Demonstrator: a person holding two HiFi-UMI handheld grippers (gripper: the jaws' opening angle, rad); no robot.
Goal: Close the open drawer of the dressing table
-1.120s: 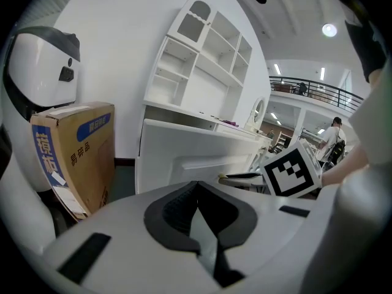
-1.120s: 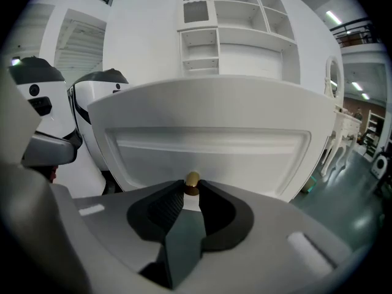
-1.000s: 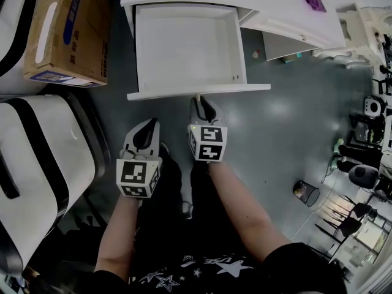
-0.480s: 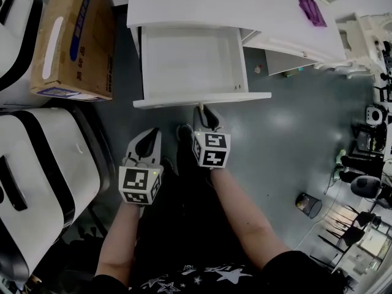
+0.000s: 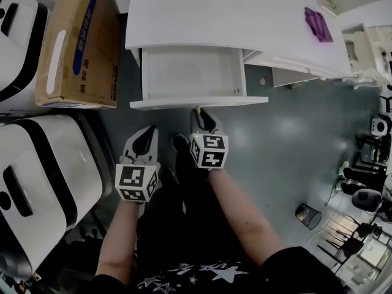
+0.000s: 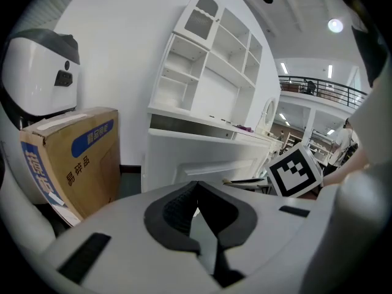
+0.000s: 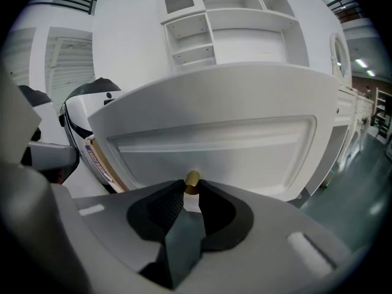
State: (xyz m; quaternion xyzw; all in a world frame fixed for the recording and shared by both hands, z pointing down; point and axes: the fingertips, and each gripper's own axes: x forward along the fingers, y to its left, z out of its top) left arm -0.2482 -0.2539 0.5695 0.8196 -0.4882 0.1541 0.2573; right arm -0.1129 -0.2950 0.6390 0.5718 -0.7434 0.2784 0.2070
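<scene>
the right claw [image 5: 199,111] grips the knob [image 7: 192,177] of the drawer [image 5: 190,72], half out under the surface [image 5: 233,11]; push straight in, level (no twisting). left claw [image 5: 147,130] hangs closed, empty.

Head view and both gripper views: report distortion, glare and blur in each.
Head view: sharp, wide-angle bend at the edges, soft sheen on the floor, lower part dim. Left gripper view: strong fisheye, dark corners, a ceiling lamp flares. Right gripper view: fisheye bows the drawer front; the knob is crisp.
</scene>
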